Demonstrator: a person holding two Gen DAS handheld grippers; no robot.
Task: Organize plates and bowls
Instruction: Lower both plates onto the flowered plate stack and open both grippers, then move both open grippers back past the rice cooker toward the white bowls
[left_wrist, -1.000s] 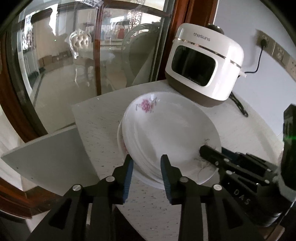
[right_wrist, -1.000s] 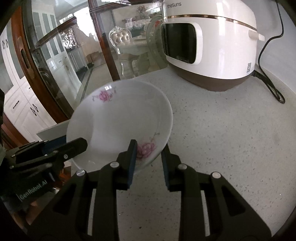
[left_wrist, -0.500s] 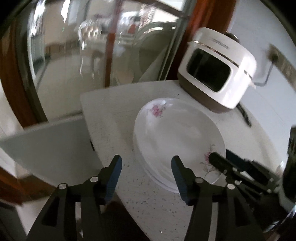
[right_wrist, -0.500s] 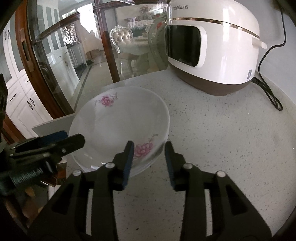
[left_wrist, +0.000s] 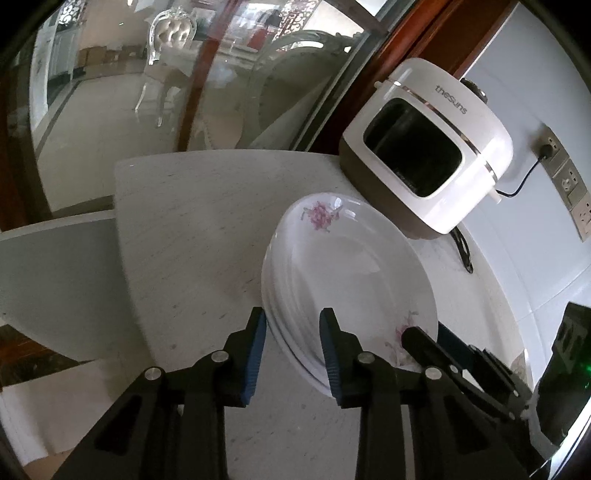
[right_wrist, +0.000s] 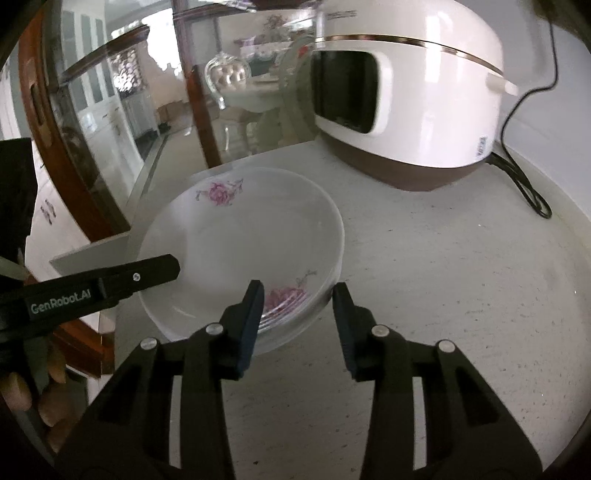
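Both tools (left_wrist: 291, 334) (right_wrist: 298, 306) agape beside plates (left_wrist: 351, 280)

Right hand-held gripper (right_wrist: 298, 291) w/ jaws apart at near rim of plate stack (right_wrist: 240, 254) on counter (right_wrist: 443, 277), left hand-held gripper (right_wrist: 147, 271) over far rim, cooker (right_wrist: 406, 92) behind.

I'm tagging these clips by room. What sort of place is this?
Most likely a home kitchen counter beside a dining room. A stack of flowered plates sits on a speckled countertop next to a plugged-in rice cooker, and a glass partition shows ornate chairs beyond.
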